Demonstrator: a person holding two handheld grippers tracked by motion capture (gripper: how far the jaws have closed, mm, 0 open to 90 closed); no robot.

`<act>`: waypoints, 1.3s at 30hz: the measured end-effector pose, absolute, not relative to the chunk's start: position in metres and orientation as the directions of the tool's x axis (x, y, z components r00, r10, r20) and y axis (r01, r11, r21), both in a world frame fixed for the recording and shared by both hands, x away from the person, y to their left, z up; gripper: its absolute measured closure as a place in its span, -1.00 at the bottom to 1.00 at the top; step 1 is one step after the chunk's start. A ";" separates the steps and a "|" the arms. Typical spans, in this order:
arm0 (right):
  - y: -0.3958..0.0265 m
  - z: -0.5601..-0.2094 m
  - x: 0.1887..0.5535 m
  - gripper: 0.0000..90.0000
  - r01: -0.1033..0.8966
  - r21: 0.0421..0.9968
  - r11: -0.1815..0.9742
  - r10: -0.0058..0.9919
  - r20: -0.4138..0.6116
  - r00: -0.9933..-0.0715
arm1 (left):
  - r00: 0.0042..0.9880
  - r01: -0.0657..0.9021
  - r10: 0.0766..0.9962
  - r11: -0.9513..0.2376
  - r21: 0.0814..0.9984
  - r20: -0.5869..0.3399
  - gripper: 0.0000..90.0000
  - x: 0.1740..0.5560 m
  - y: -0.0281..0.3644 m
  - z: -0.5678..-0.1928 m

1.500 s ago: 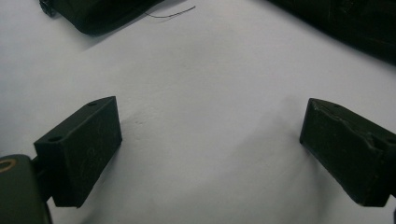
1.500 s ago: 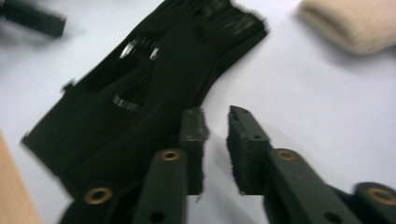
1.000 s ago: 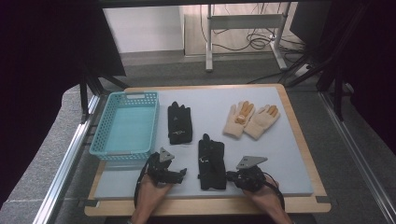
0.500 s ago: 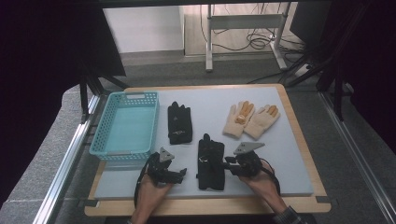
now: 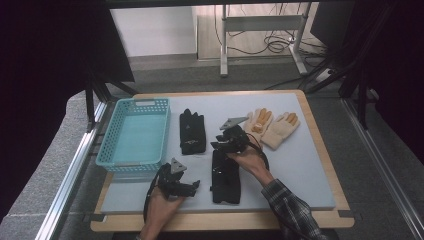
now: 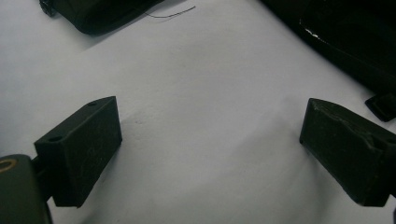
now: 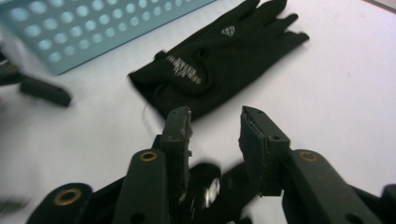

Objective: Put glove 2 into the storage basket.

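1. Basket first: we found one turquoise perforated basket at the left edge of the tabletop, and it held nothing.
2. We saw the right gripper over the middle of the tabletop, above the far end of the near black glove. Its jaws had just been opening and stood partly apart, and nothing sat between them.
3. In the right gripper view the far black glove lay flat just beyond the jaw tips, apart from them, with the basket's wall behind it.
4. We saw the left gripper near the front edge, just left of the near black glove. Its jaws stood wide apart over the bare surface, and they held nothing.
5. In the left gripper view, dark fabric showed at the top left and top right; neither piece touched the jaws.
6. We counted four gloves: two black ones by the middle, and two cream gloves side by side toward the far right corner, just beyond the right gripper.
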State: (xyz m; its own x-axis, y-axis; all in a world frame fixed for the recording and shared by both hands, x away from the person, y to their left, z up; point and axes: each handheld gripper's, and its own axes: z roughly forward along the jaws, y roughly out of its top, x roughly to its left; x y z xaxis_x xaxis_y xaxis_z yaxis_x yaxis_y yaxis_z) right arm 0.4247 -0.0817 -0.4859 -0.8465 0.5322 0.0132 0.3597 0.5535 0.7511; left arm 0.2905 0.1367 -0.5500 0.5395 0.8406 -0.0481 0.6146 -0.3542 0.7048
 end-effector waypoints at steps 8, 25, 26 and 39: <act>-0.045 -0.497 0.466 0.33 0.371 0.723 0.583 0.535 0.003 -0.845 | 0.539 0.615 0.841 -0.354 0.704 -0.049 -0.87 0.290 0.137 -0.550; -0.007 -0.530 0.511 0.14 0.427 0.685 0.591 0.573 0.016 -0.819 | 0.543 0.614 0.839 -0.360 0.702 -0.045 -0.87 0.290 0.137 -0.550; -0.008 -0.530 0.511 0.21 0.434 0.686 0.585 0.578 0.023 -0.815 | 0.542 0.615 0.839 -0.359 0.703 -0.045 -0.87 0.290 0.137 -0.550; -0.006 -0.525 0.504 0.80 0.455 0.660 0.598 0.597 0.011 -0.802 | 0.540 0.615 0.840 -0.354 0.704 -0.049 -0.87 0.290 0.137 -0.550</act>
State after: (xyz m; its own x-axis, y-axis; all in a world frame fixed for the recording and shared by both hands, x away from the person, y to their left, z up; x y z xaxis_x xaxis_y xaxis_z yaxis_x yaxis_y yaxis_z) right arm 0.5042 -0.0058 -0.5250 -0.8018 0.5975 0.0106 0.4545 0.5983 0.6599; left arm 0.2905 0.1365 -0.5499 0.5399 0.8403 -0.0490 0.6155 -0.3544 0.7040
